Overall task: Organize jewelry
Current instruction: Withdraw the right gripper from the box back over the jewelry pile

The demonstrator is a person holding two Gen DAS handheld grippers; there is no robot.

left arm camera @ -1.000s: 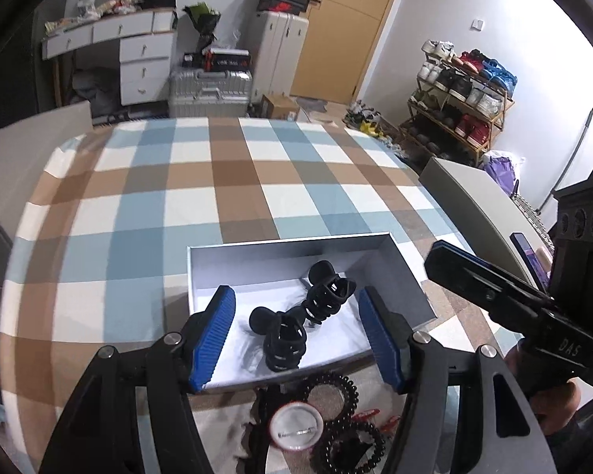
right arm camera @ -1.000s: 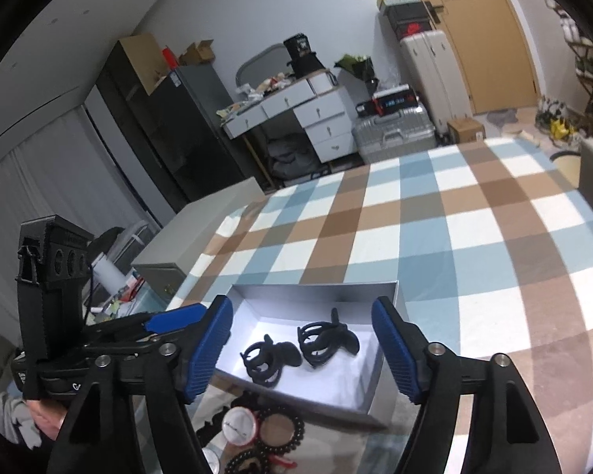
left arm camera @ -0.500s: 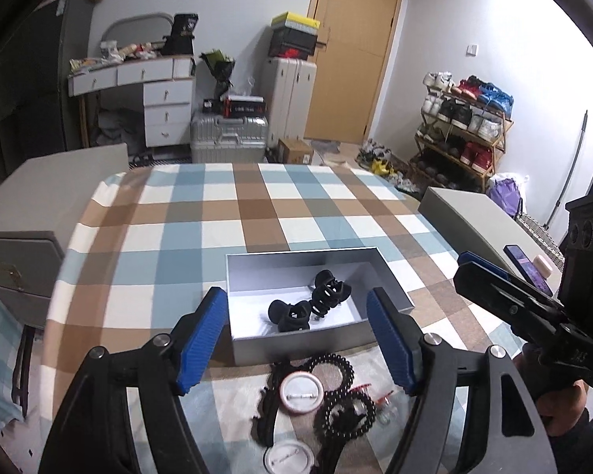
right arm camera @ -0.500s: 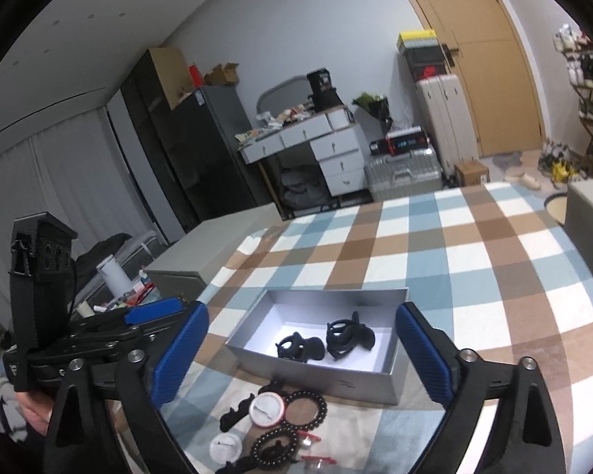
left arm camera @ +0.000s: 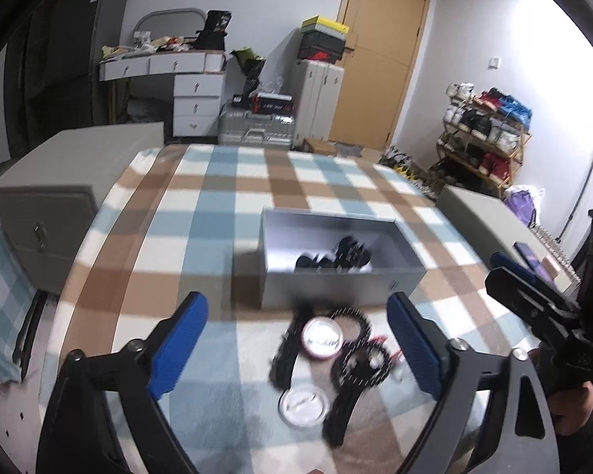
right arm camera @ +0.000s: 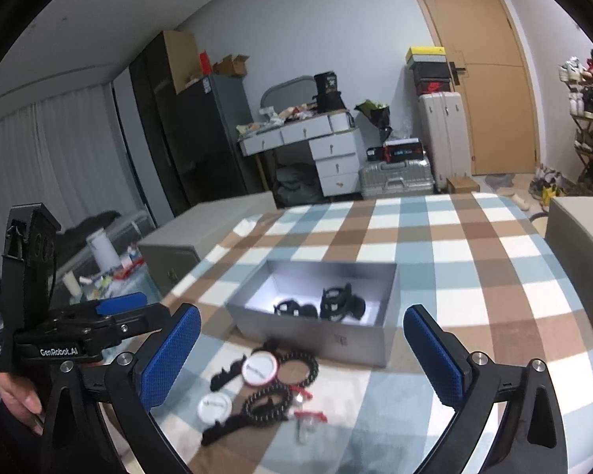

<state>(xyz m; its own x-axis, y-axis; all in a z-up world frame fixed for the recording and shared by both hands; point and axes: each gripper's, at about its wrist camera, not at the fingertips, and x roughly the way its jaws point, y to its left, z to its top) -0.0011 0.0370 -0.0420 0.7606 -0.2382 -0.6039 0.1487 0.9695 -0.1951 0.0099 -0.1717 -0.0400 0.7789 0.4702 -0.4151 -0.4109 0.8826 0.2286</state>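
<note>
A shallow grey rectangular cardboard box [right arm camera: 338, 339] sits on the table [right arm camera: 474, 308], which is covered by a blue, brown and white checked cloth, and two black plastic claw hair clips [right arm camera: 338, 303] lie side by side on its pale floor. Just in front of the box's near wall the rest lies loose on the cloth: two round white pin badges [right arm camera: 260, 367], two black beaded coil hair rings [right arm camera: 267, 402], flat black clips [right arm camera: 223, 377] and small red-and-clear pieces [right arm camera: 308, 420]. The left gripper [left arm camera: 296, 351] hovers above this near cluster, its blue-padded jaws opening with nothing pressed between them. The right gripper [right arm camera: 300, 359] hangs over the same spot from the right, jaws also widening and empty. The left-wrist view is blurred, so small details there are unclear.
</note>
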